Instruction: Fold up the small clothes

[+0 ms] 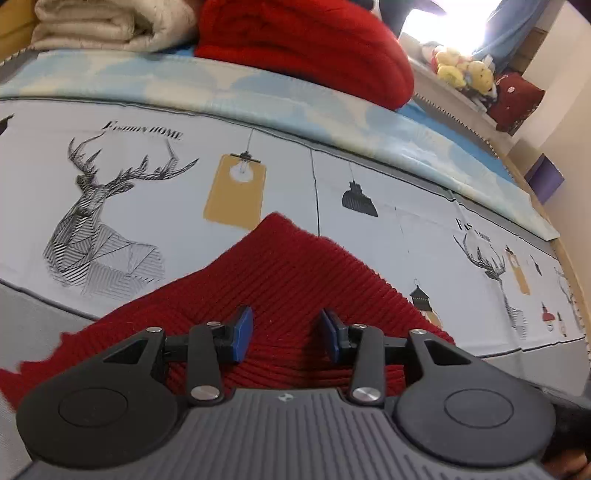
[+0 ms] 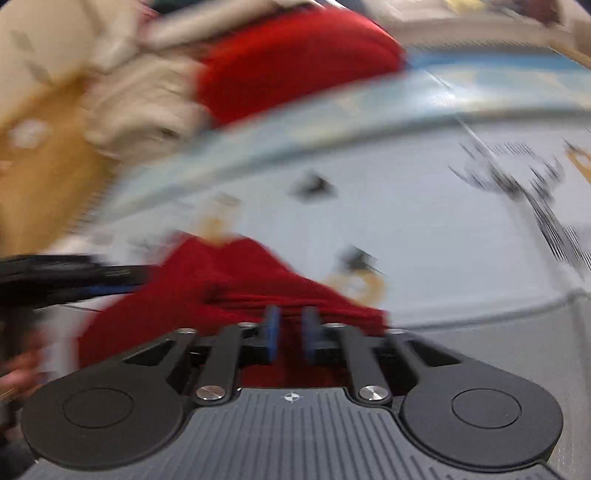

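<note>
Bedsheet point(image 1: 184, 206) printed with deer | red knit garment point(image 1: 280, 280) lying at 6 o'clock | left gripper point(image 1: 286, 334) released above it, nothing between the pads | right gripper point(image 2: 291, 334) clenched on the garment's edge, blurred | step: mid-fold | next: left regrasps a corner.

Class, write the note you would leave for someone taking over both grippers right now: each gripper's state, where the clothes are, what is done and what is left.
Left gripper: open, nothing between its fingers, over the red knit.
Right gripper: the view is blurred; it looks shut on the knit's near edge, cloth bunched between the fingers.
The knit lies on the printed bedsheet, partly folded, one corner pointing away from the left gripper.
A red bundle and a cream blanket sit at the far edge of the bed.
Done: a first fold, apparently.
Left: finish folding and smooth the knit; I can't tell whether the far bundle needs folding.
</note>
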Action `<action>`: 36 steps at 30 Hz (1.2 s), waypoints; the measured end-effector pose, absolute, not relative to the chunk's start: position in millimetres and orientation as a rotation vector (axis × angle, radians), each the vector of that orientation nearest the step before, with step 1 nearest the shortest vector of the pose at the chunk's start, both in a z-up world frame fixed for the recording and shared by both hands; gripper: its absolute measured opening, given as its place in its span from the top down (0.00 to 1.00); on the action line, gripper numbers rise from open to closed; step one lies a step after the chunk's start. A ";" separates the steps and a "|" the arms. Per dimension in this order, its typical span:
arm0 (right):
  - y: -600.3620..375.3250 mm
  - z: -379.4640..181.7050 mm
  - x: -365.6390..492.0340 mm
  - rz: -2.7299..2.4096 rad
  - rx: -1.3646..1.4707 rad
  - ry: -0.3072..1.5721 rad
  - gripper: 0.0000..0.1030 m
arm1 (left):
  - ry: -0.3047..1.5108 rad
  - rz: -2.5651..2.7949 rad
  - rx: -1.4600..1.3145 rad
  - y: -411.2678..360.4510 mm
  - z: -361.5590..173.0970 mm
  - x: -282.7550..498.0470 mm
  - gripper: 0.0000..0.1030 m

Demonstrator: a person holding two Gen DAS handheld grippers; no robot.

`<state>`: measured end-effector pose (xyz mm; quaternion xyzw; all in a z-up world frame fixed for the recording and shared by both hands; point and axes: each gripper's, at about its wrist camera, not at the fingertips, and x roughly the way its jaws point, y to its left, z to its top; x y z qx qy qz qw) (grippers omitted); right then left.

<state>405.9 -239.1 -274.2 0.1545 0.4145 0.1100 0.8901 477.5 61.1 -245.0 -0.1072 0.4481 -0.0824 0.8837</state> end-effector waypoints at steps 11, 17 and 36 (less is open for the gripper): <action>-245.1 -266.3 400.0 0.127 0.376 0.849 0.90 | 0.974 -0.199 -0.248 78.7 -227.6 487.8 0.25; -234.9 -206.1 334.5 0.184 0.279 0.750 0.28 | 0.927 -0.070 -0.311 144.7 -190.2 420.6 0.15; -177.3 -231.1 286.7 0.113 0.459 0.863 0.17 | 0.985 0.010 -0.117 119.4 -211.0 386.7 0.03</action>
